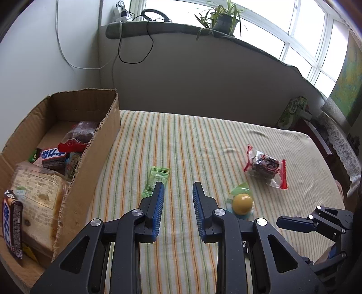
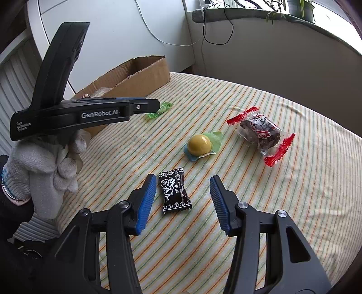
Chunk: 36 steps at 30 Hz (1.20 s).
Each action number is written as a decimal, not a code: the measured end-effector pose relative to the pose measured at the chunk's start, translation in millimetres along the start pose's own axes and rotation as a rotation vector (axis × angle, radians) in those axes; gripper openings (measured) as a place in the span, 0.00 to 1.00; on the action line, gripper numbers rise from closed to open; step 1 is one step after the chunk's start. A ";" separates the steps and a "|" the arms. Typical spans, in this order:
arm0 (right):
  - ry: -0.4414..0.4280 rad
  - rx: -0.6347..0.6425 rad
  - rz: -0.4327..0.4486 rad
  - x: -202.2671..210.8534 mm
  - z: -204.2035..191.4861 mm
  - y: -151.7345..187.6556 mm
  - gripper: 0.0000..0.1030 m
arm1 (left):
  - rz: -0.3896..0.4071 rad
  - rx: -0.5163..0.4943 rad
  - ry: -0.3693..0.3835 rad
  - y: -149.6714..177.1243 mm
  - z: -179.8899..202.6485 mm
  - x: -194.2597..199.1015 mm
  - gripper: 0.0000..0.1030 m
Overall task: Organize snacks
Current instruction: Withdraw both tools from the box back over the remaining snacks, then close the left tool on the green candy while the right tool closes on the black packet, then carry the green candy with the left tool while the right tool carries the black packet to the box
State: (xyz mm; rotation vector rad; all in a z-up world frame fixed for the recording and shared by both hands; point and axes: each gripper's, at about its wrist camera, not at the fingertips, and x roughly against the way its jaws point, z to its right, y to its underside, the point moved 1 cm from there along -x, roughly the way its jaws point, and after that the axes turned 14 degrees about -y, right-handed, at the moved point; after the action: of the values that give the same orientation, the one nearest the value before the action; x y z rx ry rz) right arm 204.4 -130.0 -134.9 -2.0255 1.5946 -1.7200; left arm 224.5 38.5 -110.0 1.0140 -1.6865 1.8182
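Note:
A cardboard box (image 1: 108, 135) at the left of the striped table holds several snacks, among them a sandwich pack (image 1: 38, 199) and chocolate bars. My left gripper (image 1: 178, 187) is open and empty above the cloth, beside a green candy wrapper (image 1: 156, 181). A yellow jelly cup (image 1: 242, 203) and a red-ended clear pack of dark snack (image 1: 265, 166) lie to its right. My right gripper (image 2: 182, 181) is open, with a black wrapped candy (image 2: 174, 191) lying on the cloth between its fingers. The jelly cup (image 2: 200, 143), red-ended pack (image 2: 260, 133) and box (image 2: 135, 74) lie beyond.
The striped cloth (image 1: 181, 140) covers the table, which ends at a grey wall under a windowsill with a potted plant (image 1: 222, 19) and cables. A cabinet with clutter (image 1: 316, 126) stands at the right. My gloved left hand (image 2: 45, 162) holds the left gripper.

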 end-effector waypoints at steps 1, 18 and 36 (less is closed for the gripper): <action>-0.007 0.000 -0.004 -1.7 1.0 0.0 0.50 | -0.007 -0.001 -0.010 0.2 0.0 -3.8 0.23; -0.040 0.032 -0.060 -28.9 3.4 -9.3 0.50 | -0.031 -0.056 -0.093 -3.9 1.4 -32.6 0.33; 0.080 0.124 -0.093 -40.0 -19.8 -4.6 0.26 | -0.009 -0.110 -0.078 -4.1 18.9 -34.8 0.19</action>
State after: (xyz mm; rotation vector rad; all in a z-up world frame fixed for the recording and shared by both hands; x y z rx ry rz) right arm 198.4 -89.3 -152.7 -2.0262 1.3956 -1.9030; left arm 253.2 25.8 -134.4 1.0568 -1.8032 1.6802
